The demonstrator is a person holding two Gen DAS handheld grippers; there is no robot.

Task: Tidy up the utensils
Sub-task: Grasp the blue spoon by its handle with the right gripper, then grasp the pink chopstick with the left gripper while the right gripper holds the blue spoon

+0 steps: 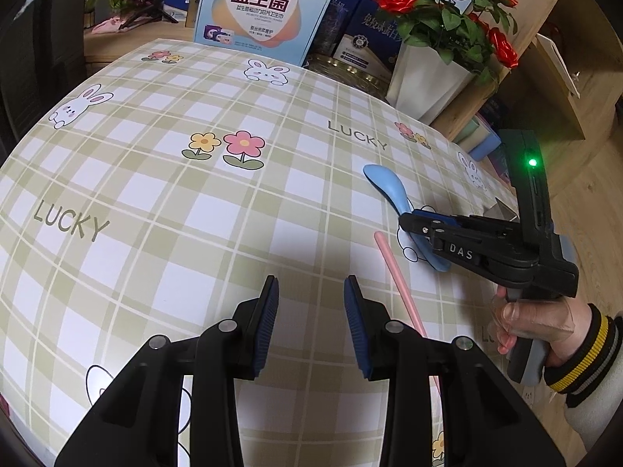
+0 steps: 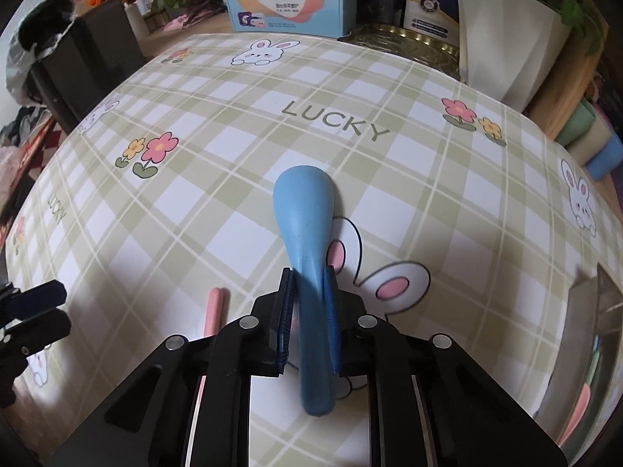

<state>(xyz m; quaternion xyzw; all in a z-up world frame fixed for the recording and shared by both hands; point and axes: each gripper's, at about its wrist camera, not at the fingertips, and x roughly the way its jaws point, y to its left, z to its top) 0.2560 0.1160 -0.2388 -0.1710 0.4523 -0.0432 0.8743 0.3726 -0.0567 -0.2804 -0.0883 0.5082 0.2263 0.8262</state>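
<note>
A blue spoon lies bowl-down on the checked tablecloth, its handle between the pads of my right gripper, which is shut on it. In the left wrist view the same spoon and right gripper are at the right. A pink chopstick lies on the cloth beside the spoon; its tip shows in the right wrist view. My left gripper is open and empty, low over the cloth, left of the chopstick; it also shows in the right wrist view.
A metal container with utensils inside stands at the table's right edge. A white flower pot, a gold tray and printed boxes line the far edge. Dark chairs stand at the left.
</note>
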